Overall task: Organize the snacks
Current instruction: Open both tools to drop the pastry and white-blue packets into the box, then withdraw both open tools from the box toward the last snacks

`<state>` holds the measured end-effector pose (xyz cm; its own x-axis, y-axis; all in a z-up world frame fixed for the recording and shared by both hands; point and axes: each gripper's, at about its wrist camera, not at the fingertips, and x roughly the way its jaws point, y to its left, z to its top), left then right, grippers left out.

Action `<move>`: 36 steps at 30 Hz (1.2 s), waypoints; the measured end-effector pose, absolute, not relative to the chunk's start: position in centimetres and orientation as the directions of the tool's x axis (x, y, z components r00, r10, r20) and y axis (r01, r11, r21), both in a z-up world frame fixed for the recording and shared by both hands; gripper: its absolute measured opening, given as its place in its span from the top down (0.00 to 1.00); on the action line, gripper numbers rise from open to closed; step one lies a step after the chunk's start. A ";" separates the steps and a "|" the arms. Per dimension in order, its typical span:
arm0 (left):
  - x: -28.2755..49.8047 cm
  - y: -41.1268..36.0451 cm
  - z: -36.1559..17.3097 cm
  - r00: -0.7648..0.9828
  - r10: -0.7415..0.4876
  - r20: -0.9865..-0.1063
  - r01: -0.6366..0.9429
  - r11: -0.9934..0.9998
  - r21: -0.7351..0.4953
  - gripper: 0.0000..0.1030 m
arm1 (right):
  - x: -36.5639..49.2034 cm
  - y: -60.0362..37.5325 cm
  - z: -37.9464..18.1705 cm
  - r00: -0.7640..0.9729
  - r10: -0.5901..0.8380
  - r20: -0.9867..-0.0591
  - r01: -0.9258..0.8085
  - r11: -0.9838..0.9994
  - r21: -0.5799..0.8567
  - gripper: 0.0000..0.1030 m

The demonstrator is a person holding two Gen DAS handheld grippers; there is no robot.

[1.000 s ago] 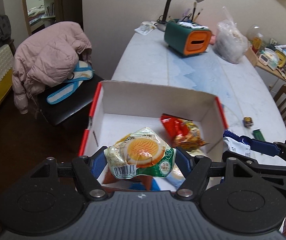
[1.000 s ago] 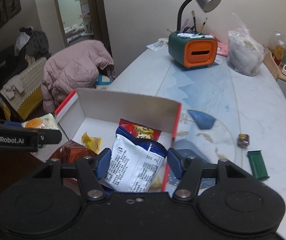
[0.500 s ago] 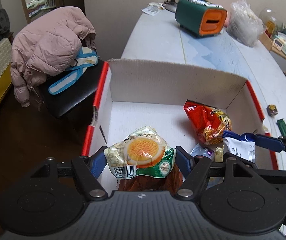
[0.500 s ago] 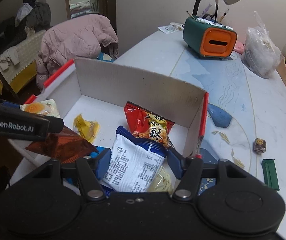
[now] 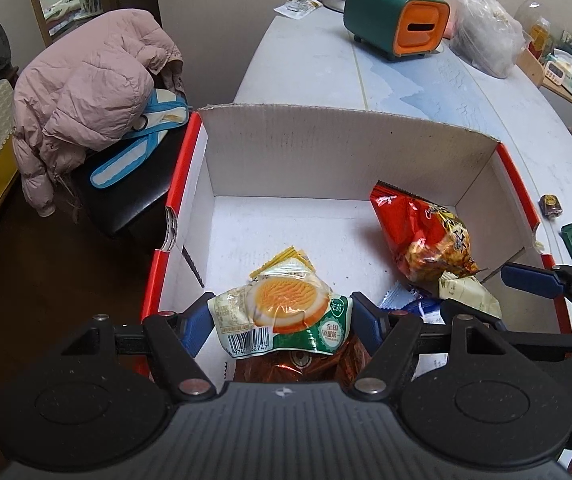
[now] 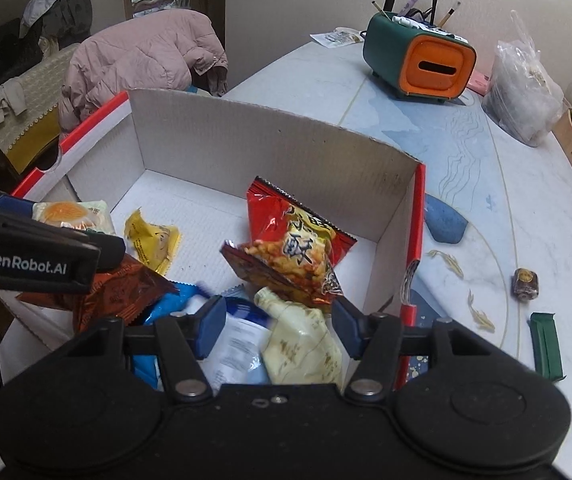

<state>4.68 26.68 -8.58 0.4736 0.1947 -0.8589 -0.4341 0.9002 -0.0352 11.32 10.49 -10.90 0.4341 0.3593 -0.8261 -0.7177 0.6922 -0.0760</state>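
My left gripper (image 5: 282, 322) is pinching the biscuit packet (image 5: 282, 312) over the box's (image 5: 338, 136) near-left corner. It's light, crinkly and crushable, so I'd grip the sealed edges. My right gripper (image 6: 272, 326) is spread wide, holding nothing.

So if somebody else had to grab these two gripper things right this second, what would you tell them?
Left gripper: shut on the biscuit packet, held over the near end of the cardboard box.
Right gripper: open above the blue-and-white packet, which lies in the box beside the cream packet.
Already in the box: red snack bag, yellow packet, brown packet.
Left to do: release the biscuit packet into the box; the small brown candy and green bar are on the table outside it.
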 end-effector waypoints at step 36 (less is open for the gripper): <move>0.5 22.1 -2.2 0.656 0.144 -0.741 -0.321 0.942 -0.102 0.21 | 7.5 2.4 -1.9 0.478 0.526 -0.703 -0.717 0.696 0.033 0.20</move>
<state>0.50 22.10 -2.18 0.6560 0.1436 -0.7410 -0.3209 0.9416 -0.1017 7.47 2.38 -1.85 0.4783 0.5261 -0.7032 -0.7171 0.6962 0.0331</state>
